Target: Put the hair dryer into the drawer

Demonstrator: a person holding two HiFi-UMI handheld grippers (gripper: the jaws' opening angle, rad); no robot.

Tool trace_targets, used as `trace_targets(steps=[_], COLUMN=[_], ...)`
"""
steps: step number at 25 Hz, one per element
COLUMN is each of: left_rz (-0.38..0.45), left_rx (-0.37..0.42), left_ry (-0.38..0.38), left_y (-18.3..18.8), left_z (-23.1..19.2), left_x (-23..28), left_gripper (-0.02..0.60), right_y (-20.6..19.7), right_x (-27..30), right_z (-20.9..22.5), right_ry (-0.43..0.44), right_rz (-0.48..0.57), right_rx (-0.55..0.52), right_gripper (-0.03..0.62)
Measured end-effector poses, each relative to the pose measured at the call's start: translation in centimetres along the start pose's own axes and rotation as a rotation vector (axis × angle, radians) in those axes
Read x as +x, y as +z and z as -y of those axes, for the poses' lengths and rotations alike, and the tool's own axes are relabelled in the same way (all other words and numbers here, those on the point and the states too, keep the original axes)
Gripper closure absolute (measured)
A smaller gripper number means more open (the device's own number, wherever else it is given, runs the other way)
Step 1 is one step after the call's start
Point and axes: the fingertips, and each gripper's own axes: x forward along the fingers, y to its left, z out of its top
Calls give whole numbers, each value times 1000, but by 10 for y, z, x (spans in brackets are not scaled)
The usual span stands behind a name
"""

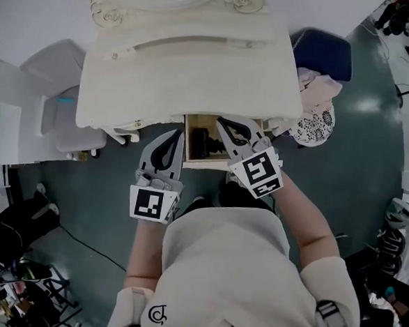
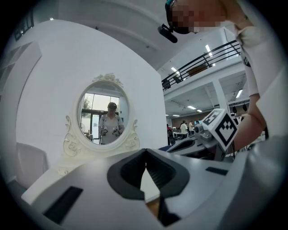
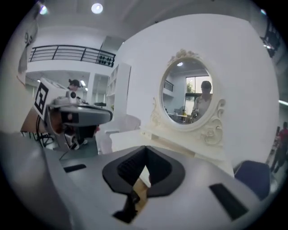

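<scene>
The hair dryer (image 1: 200, 143) is a black shape lying in the open wooden drawer (image 1: 203, 163) under the front edge of the white dressing table (image 1: 190, 74). My left gripper (image 1: 178, 132) hovers just left of the drawer, its jaws shut (image 2: 146, 151) with nothing between them. My right gripper (image 1: 221, 119) hangs over the drawer's right part, partly hiding it. Its jaws are shut too (image 3: 145, 148) and hold nothing. Both point toward the table and its oval mirror (image 2: 104, 117).
A white chair (image 1: 62, 107) stands left of the table. To the right are a dark blue chair (image 1: 324, 52), pink cloth (image 1: 319, 87) and a lace-patterned item (image 1: 315, 125). Cables and gear lie on the dark floor at the lower left and far right.
</scene>
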Motion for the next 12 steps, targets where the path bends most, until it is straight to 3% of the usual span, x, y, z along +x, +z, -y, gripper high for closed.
trace_targets(steps=[4,12], left_rz=[27,48], left_rx=[20,39], left_ry=[-34,-26], left_y=[24,49], left_z=[6,6], left_x=[-2,-4], left_gripper=[568,568], right_y=[45,92], right_x=[-39,-109], right_z=[4,14], right_ry=[-19,-161], right_rz=[159,352], right_rx=[73,13], right_gripper=[588,588])
